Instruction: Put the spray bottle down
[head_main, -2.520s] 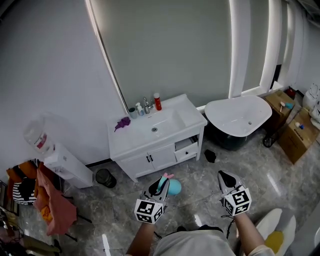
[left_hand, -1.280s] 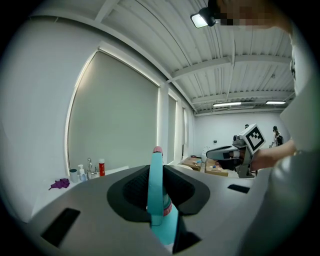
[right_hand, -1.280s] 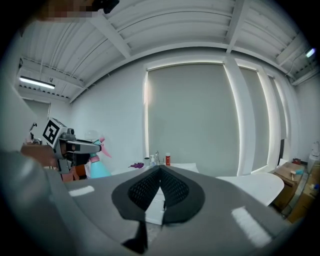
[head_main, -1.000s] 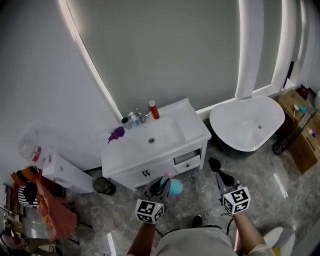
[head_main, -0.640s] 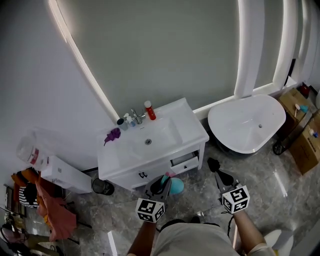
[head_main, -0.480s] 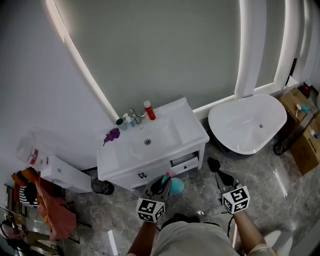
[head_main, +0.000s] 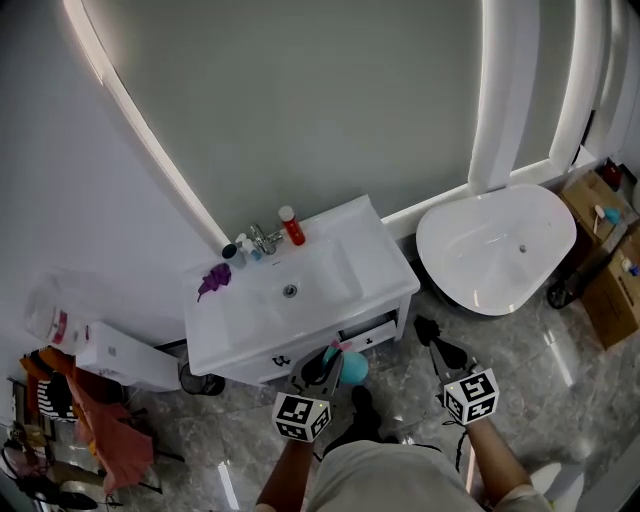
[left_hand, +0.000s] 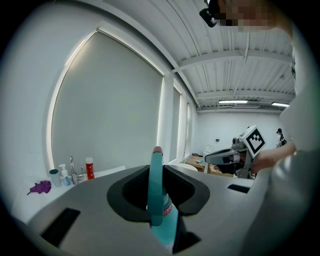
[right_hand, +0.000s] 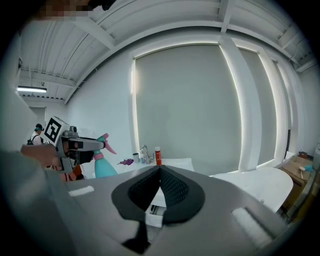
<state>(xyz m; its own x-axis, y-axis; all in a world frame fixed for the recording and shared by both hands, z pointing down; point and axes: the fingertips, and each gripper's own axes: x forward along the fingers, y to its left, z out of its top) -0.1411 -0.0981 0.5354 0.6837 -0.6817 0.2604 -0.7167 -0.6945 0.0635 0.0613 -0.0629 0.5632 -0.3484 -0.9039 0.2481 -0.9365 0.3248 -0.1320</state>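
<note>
One spray bottle hung upright, clamped by the left gripper in front of the vanity — counter straight ahead, that hand nearer — while the right gripper, shut and empty, stood off its right corner.

Your right hand-held gripper is pointing toward the white surface, its jaws pressing together. At the left, your left hand-held gripper is holding a teal spray bottle. A red bottle is standing beside the tap.
</note>
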